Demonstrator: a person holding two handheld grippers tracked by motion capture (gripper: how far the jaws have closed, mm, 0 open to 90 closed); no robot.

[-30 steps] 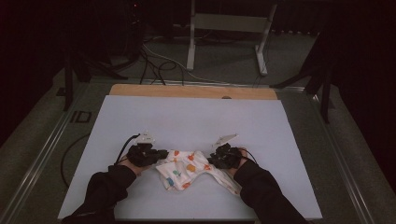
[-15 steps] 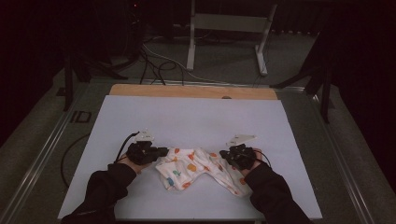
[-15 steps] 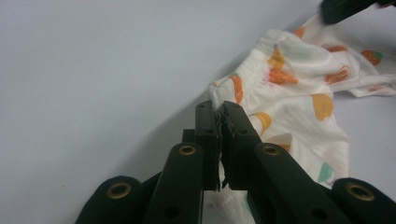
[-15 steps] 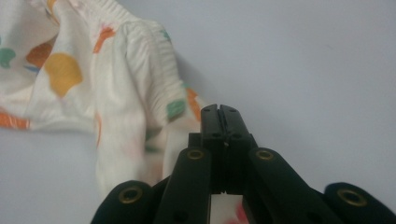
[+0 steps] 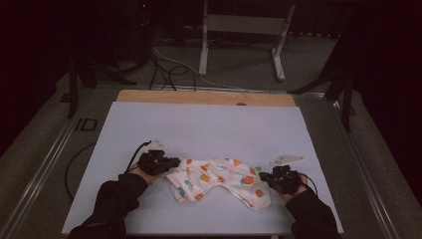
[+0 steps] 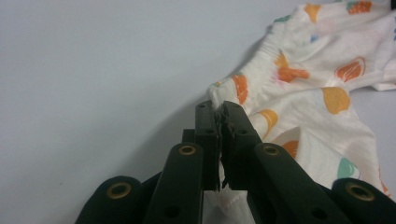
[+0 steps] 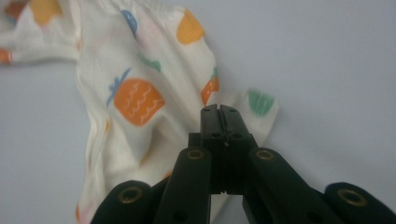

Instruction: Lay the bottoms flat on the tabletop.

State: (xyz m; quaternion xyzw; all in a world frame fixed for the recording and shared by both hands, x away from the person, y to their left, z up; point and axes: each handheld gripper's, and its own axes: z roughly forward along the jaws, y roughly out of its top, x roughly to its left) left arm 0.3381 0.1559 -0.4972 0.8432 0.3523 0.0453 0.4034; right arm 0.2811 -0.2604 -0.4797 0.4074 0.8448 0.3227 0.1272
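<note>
A white cloth (image 5: 219, 179) printed with orange and green fruit lies stretched sideways on the white table top (image 5: 209, 124), near the front edge. My left gripper (image 5: 171, 162) is shut on the cloth's left gathered hem; the left gripper view has the fabric (image 6: 317, 79) pinched between the left gripper (image 6: 219, 107) tips. At the cloth's right end, my right gripper (image 5: 263, 177) is shut on a corner. In the right gripper view the right gripper (image 7: 218, 109) has its jaws pressed together over the cloth (image 7: 135, 98). Dark sleeves come in from the bottom.
A wooden strip (image 5: 204, 97) runs along the table's far edge. Behind it on the floor stand a grey metal frame (image 5: 239, 45) and loose cables (image 5: 164, 69). Metal rails (image 5: 54, 149) border the table's sides. Bare white surface spreads beyond the cloth.
My right gripper has moved to the right with the cloth's corner, drawing the cloth out wider and flatter. The left gripper has stayed where it was.
</note>
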